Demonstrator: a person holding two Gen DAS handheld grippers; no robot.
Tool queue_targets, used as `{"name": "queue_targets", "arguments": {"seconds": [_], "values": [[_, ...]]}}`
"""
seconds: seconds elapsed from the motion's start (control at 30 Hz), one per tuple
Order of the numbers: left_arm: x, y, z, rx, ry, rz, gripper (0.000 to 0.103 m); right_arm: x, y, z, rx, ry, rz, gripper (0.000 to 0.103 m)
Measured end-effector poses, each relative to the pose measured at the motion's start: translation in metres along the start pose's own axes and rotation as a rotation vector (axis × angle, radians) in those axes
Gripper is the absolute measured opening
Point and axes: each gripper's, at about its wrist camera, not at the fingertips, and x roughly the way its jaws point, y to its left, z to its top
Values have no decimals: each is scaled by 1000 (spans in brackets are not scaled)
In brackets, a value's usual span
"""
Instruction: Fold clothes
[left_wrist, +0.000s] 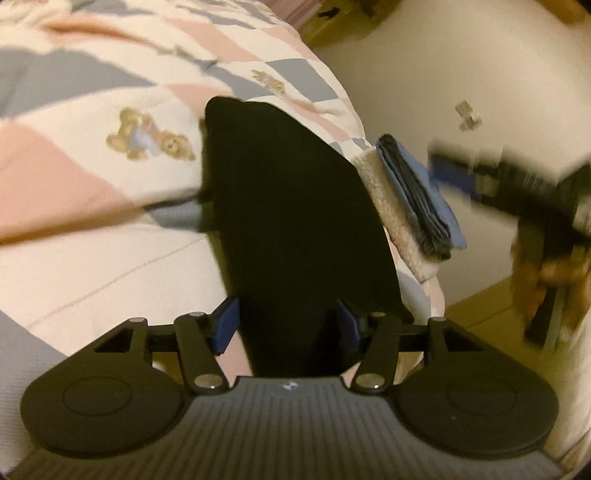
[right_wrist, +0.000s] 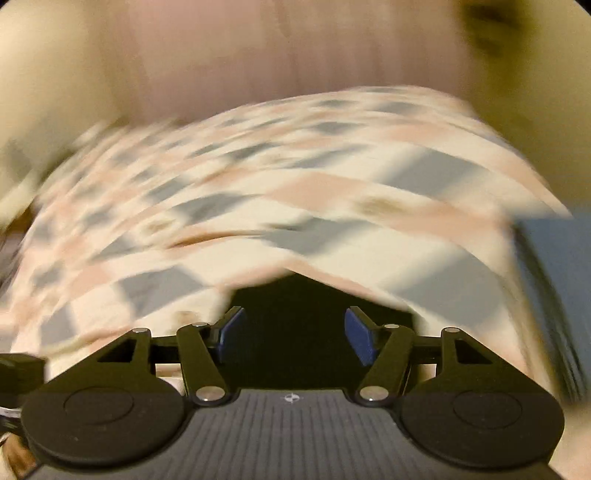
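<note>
**Black cloth runs straight out between open jaws**

Black fabric fills the middle of the left wrist view: a folded black garment (left_wrist: 291, 229) lies on the patterned bed cover (left_wrist: 92, 206), its long axis running directly away from the left gripper (left_wrist: 288, 325). The jaws stand open, one blue pad on either side of the near end, not pinching it. Just right of the garment, at the bed's edge, sits a stack of folded clothes (left_wrist: 417, 195). The right gripper (left_wrist: 461, 177) shows blurred beyond that stack, held by a hand (left_wrist: 550, 280).

From the right wrist, heavily blurred, the right gripper (right_wrist: 293, 336) also has its jaws apart, with dark cloth showing between them. The left looks better aligned for a grasp.
</note>
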Motion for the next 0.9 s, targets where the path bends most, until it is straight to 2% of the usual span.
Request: {"name": "queue_targets", "arguments": {"seconds": [0.1, 0.2, 0.3, 0.37, 0.4, 0.43, 0.53, 0.6, 0.67, 0.73, 0.8, 0.83, 0.9], "values": [[4, 0, -4, 25, -7, 20, 45, 63, 39, 41, -168, 131, 86, 62], [3, -5, -7, 60, -16, 36, 45, 123, 66, 62, -295, 225, 98, 61], [2, -4, -8, 72, -15, 35, 45, 169, 79, 61, -393, 343, 93, 60], [2, -2, -7, 76, -13, 31, 45, 189, 84, 52, -471, 422, 75, 55], [2, -1, -7, 78, -13, 30, 45, 195, 85, 46, -510, 455, 66, 45], [2, -1, -8, 85, -15, 32, 42, 196, 84, 40, -528, 472, 71, 13], [2, -3, -12, 136, -27, 59, 34, 194, 75, 29, -508, 437, 86, 7], [3, -7, -18, 192, -41, 95, 31, 199, 63, 28, -427, 409, 82, 6], [5, -14, -23, 258, -60, 144, 30, 204, 55, 23, -368, 381, 75, 6], [9, -16, -26, 278, -67, 177, 30, 209, 47, 17, -307, 352, 78, 6], [10, -15, -27, 281, -62, 187, 30, 203, 38, 17, -258, 279, 61, 10], [9, -17, -27, 289, -58, 191, 31, 197, 34, 18, -247, 229, 13, 20], [1, -22, -26, 296, -42, 185, 31, 175, 26, 20, -262, 102, -229, 21]]}}
